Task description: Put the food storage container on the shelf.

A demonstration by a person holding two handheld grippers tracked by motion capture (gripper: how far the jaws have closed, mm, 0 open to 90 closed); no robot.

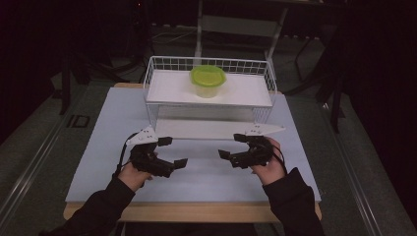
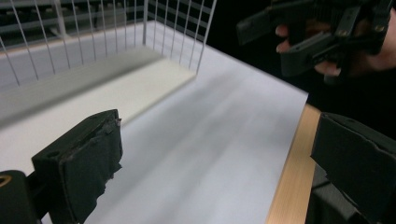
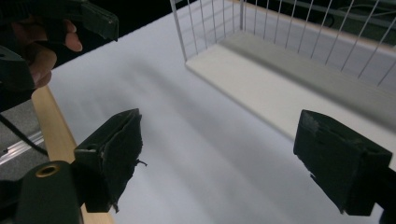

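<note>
Scene: white worktop [image 1: 196, 167] with a white wire rack [image 1: 209, 93] at the far side; dark room around it

Thing in hand: green-lidded tub [image 1: 208, 81], the only loose item, so taken as the target

Where it sits: on the rack's upper shelf, about mid-width, upright, lid on, well apart from both grippers

Left gripper [image 1: 172, 151]: held low over the near worktop, jaws wide apart, nothing between them; in its own view [image 2: 210, 154] the bare white surface lies between the pads

Right gripper [image 1: 235, 146]: mirrors the left, near the rack's lower front edge, jaws wide and empty; same in its own view [image 3: 219, 154]

Build of tub: pale translucent body, bright green lid wider than the body; contents cannot be told

Handling, judged: likely thin plastic, light, smooth walls that may slip; walls may flex if squeezed hard; lid may pop if lifted by its rim alone

Where to grip, judged: across the body just under the lid, so the overhang stops it sliding down

Risk, judged: rack's rear and side wire walls crowd the approach; come in from the open front
</note>
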